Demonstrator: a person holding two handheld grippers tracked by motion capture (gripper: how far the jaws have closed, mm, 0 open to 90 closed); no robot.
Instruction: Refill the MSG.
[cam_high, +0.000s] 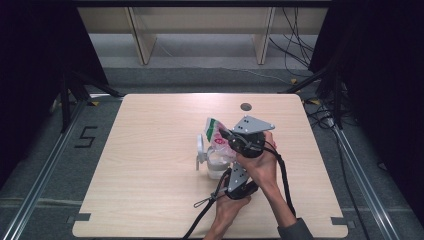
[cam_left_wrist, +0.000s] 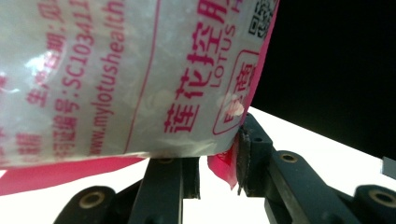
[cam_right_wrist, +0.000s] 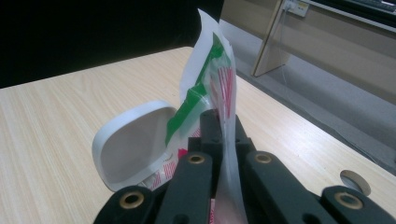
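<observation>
A white plastic bag (cam_high: 214, 129) with red and green print stands tilted over a small clear tub (cam_high: 216, 166) near the table's middle. The tub's white lid (cam_high: 200, 147) is flipped open to its left. My right gripper (cam_high: 224, 134) is shut on the bag's thin upper edge (cam_right_wrist: 217, 70); in the right gripper view its jaws (cam_right_wrist: 222, 121) pinch the film, with the lid (cam_right_wrist: 130, 144) behind. My left gripper (cam_high: 226, 174) reaches in from below. In the left gripper view the bag's printed side (cam_left_wrist: 116, 70) looms close, and the jaws (cam_left_wrist: 217, 158) hold its pink lower edge.
The wooden table (cam_high: 150, 165) has a round cable hole (cam_high: 245, 106) behind the bag. Black cables trail from both grippers toward the front edge. Beyond the table lie grey floor, wooden furniture legs (cam_high: 142, 45) and dark curtains at both sides.
</observation>
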